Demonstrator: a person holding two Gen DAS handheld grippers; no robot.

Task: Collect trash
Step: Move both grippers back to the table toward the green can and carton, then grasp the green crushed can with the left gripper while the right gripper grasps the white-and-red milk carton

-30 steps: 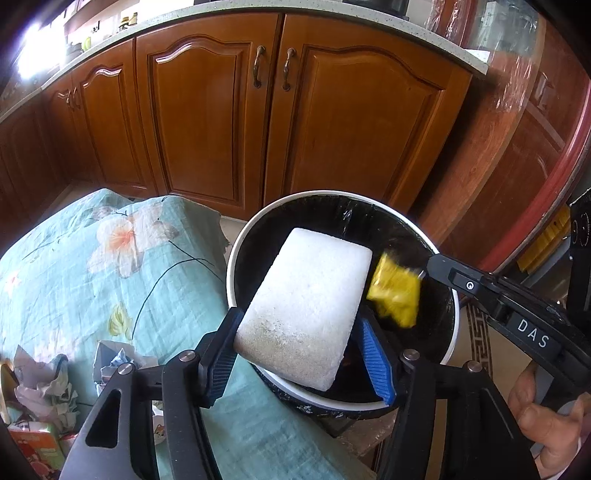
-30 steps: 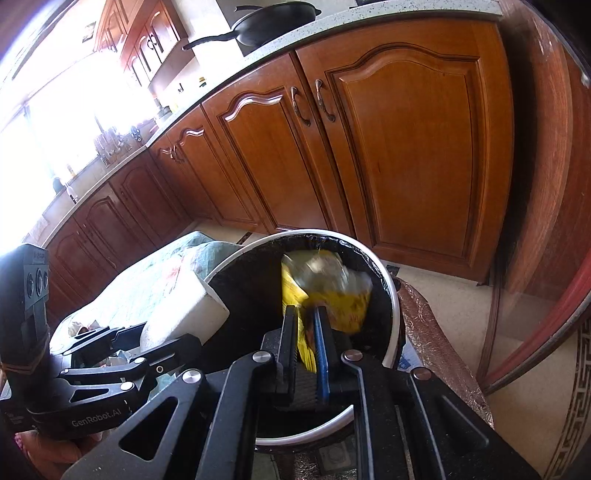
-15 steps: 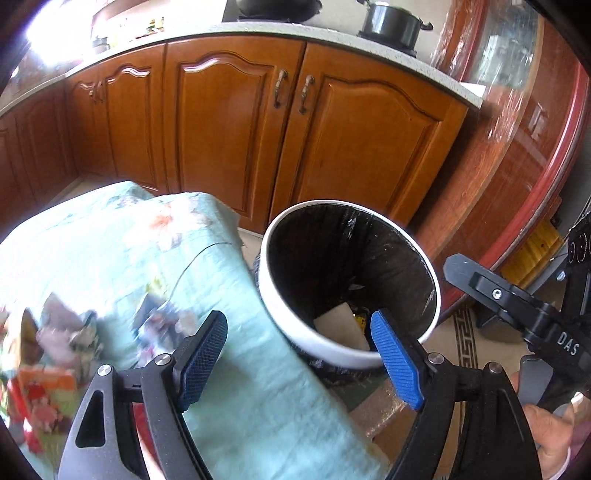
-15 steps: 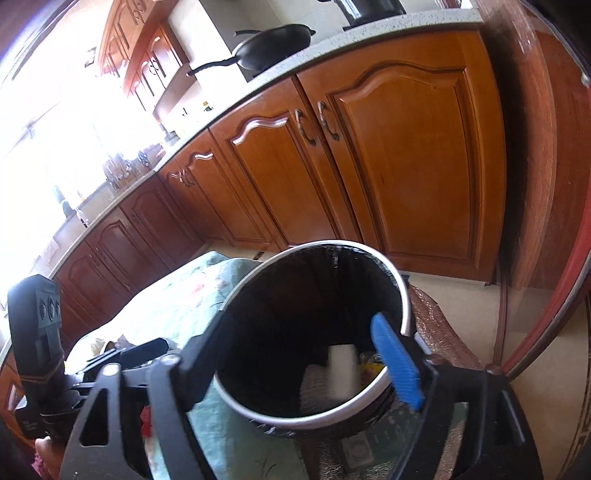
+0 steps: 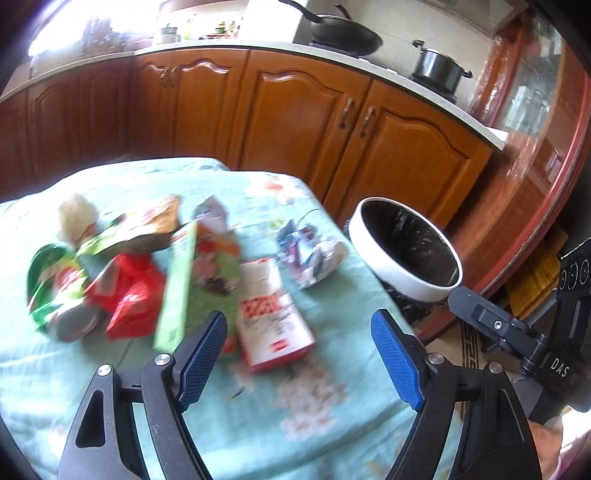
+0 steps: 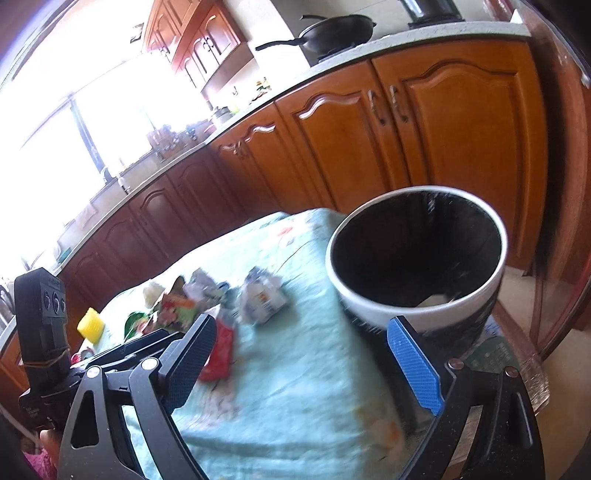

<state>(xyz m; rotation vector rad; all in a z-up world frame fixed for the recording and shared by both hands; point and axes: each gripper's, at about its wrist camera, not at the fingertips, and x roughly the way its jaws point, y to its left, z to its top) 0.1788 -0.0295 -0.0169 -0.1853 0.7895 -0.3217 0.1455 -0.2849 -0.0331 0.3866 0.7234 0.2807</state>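
- The left hand-held gripper hangs over the bench, which is covered with a pale green floral cloth; its blue-padded jaws are spread wide with nothing between them.
- The right hand-held gripper has just been opening; its jaws now stand wide apart and empty, one over the cloth edge, the other in front of the bin.
- The trash bin, white-rimmed with a black liner, stands on the floor just beside the bench's corner; a pale piece lies inside it at the bottom.
- Trash lies in a loose pile on the cloth, blurred in the left wrist view: a red-and-white carton nearest the left jaws, a red wrapper, a green flat box, a green packet and a crumpled white wrapper closest to the bin.
- A small yellow item sits at the far side of the pile.
- Wooden cabinets run behind, with a wok and a pot on the worktop.
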